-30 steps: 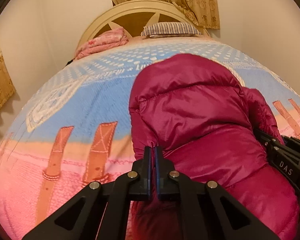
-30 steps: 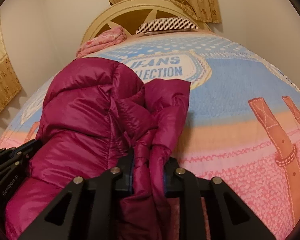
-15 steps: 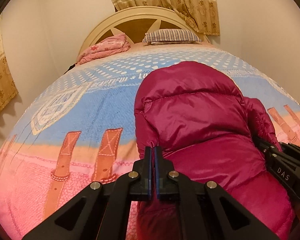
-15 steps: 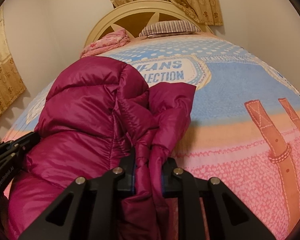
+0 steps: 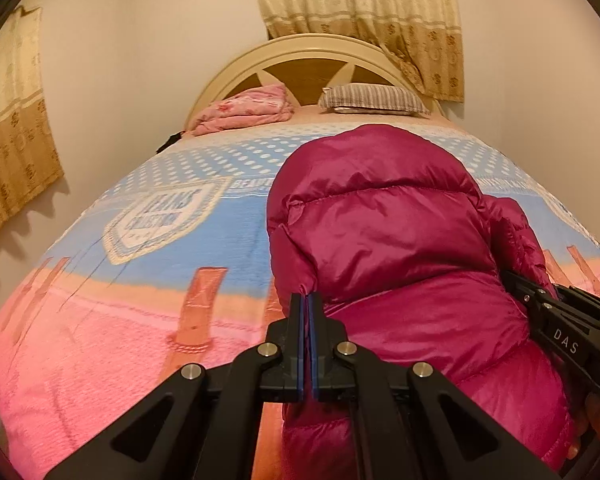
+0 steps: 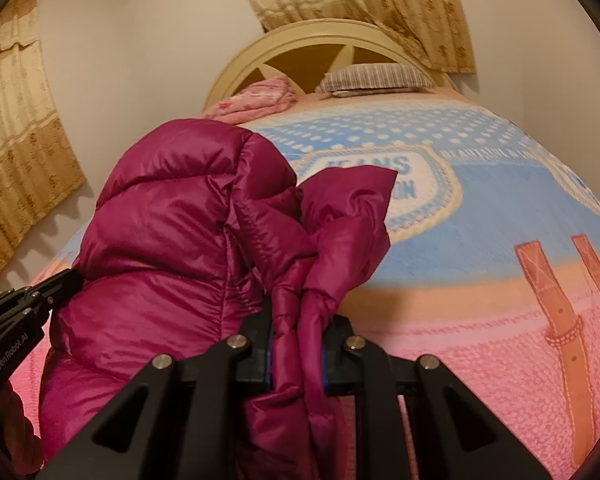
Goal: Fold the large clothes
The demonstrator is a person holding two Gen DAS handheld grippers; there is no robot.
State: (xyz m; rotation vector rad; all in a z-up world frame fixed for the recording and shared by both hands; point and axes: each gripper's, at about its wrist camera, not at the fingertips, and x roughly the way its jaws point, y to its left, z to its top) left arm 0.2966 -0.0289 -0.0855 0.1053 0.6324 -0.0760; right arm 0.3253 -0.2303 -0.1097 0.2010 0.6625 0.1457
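Left wrist view shows the left hand-held gripper (image 5: 309, 300) with its jaws pressed together on a thin pinch of the magenta puffer jacket (image 5: 380, 248) at its near left edge. From the right wrist view, the right hand-held gripper (image 6: 298, 332) has its jaws narrow and clamped on a thick, bunched roll of the same jacket — two padded folds squeezed between the pads. Each gripper appears at the edge of the other's view, so the two hold the near end of the jacket side by side.

The jacket sits on the bed (image 5: 100, 340), on a pink-and-blue printed blanket (image 6: 500, 240), with its far end bulging up toward the headboard (image 5: 300, 52). A striped pillow (image 5: 374, 98) and a folded pink quilt (image 5: 244, 114) lie well beyond it at the head of the bed.

As for progress, the jacket looks already narrowed: a sleeve or side panel is tucked in along the right edge, and the body reads as a compact bundle rather than a spread-out garment. What seems left is the lengthwise fold — carrying the gripped near end over toward the far end, laying it flat and letting go. The shiny padded fabric will probably spring back, so the fold may need pressing down. Whether the sleeve on the left side is tucked in cannot be told.
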